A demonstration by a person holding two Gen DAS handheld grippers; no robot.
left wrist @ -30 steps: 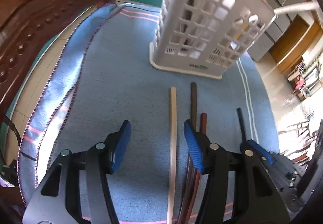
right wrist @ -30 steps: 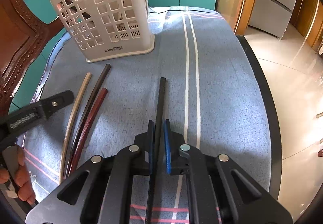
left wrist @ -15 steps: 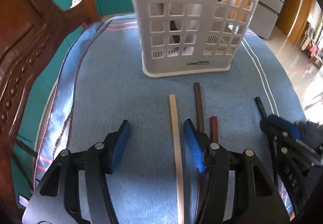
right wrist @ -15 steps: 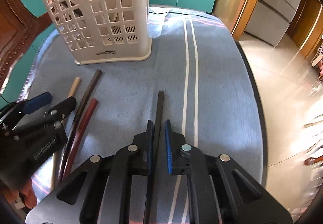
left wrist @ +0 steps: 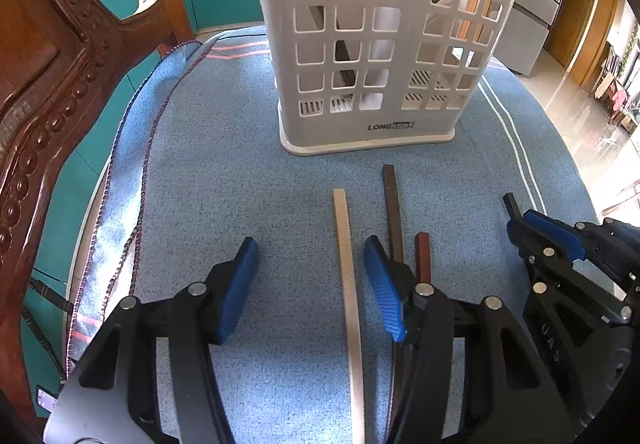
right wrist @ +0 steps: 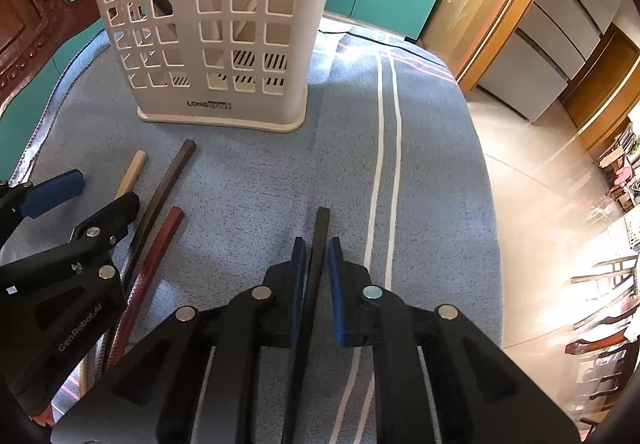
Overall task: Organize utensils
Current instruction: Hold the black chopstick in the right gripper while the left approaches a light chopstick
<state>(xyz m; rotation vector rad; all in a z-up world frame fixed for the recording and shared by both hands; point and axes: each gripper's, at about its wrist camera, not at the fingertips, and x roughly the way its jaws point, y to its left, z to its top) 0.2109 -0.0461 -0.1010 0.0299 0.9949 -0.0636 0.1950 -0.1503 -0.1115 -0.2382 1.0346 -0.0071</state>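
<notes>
One black chopstick [right wrist: 319,244] between right hand-held gripper [right wrist: 317,250] pads.

Left gripper [left wrist: 310,286] jaws wide; right gripper [right wrist: 317,280] jaws near-closed.

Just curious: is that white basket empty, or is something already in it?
Not empty. Through the holes of the white basket, the left wrist view shows at least one dark stick leaning inside. How many are in there cannot be told.

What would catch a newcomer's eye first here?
Probably the tall white basket standing upright at the far end of the blue towel. Next, the right gripper clamped on a black chopstick, and the open left gripper straddling a pale chopstick.
</notes>
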